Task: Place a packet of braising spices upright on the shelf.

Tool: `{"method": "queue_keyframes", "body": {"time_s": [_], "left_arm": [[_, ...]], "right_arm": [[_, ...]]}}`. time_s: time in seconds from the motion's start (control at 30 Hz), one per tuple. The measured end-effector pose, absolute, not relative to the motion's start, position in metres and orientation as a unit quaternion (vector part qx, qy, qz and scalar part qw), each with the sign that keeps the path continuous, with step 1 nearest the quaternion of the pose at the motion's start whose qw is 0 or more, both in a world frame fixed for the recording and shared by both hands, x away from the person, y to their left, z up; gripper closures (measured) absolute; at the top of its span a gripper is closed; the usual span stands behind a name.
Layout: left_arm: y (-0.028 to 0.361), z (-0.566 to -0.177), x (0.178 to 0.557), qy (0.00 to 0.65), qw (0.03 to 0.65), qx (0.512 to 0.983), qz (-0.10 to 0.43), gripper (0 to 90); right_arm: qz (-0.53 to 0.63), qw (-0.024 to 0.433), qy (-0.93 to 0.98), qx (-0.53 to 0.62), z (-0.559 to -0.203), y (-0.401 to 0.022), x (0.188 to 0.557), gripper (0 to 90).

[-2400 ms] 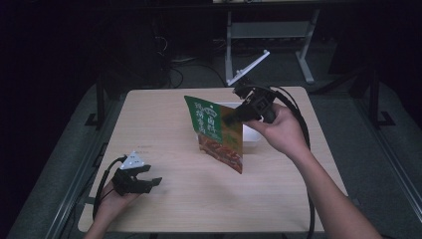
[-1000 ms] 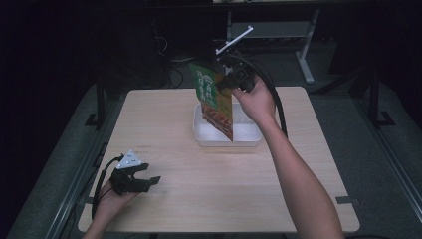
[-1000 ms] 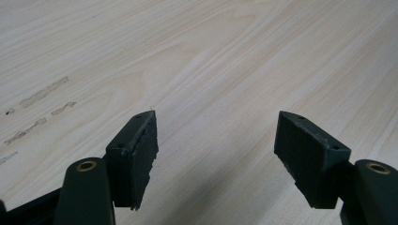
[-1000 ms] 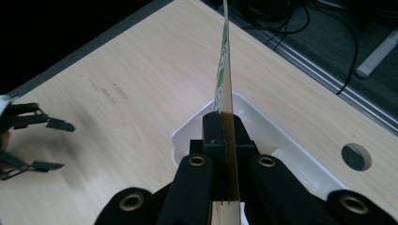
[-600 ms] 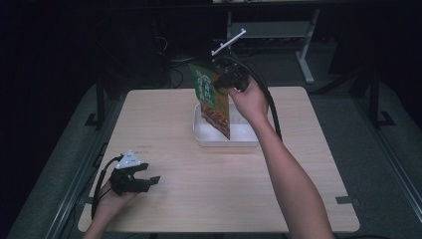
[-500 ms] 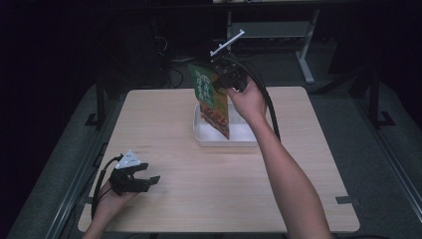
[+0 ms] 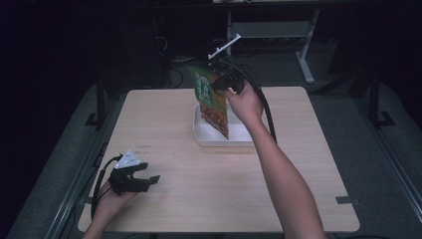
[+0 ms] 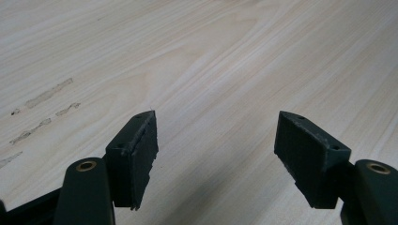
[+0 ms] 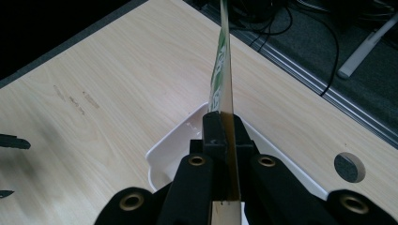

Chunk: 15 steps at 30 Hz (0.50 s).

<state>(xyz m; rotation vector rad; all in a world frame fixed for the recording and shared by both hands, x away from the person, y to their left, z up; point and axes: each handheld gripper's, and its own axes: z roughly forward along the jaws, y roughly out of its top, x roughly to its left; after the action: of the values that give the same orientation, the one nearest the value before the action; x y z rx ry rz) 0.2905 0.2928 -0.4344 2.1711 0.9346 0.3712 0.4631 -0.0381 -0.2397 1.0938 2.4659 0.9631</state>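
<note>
Hanging upright over the white tray [image 7: 221,141], the green and red packet [image 7: 213,102] is pinched near its upper edge by the right gripper [image 7: 222,82], whose jaws are pressed flat against both of its faces; in the right gripper view the packet [image 9: 224,79] shows edge-on as a thin strip rising from between the clamped pads, with the tray's rim [image 9: 162,151] just below. The packet's lower corner reaches down to about the level of the tray's near wall, though from the high view it is hard to say whether it touches the tray floor or hangs just above it. The tray sits on the far middle part of the wooden table [image 7: 189,199], and the person's right forearm stretches across the table to the gripper above it. Well apart, at the near left corner of the table, the left gripper [image 7: 144,180] lies low in the person's left hand [image 7: 112,199], its jaws spread wide with nothing but bare tabletop [image 8: 225,70] between them. A round cable hole [image 9: 349,167] is cut in the table beyond the tray.
</note>
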Motion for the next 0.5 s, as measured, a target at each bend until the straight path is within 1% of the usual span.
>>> {"method": "queue_keyframes", "body": {"time_s": [0.5], "left_arm": [[0.294, -0.434, 0.29, 0.365, 0.368, 0.843, 0.145, 30.2]], "right_arm": [[0.337, 0.143, 0.852, 0.373, -0.253, -0.031, 0.465, 90.0]]}}
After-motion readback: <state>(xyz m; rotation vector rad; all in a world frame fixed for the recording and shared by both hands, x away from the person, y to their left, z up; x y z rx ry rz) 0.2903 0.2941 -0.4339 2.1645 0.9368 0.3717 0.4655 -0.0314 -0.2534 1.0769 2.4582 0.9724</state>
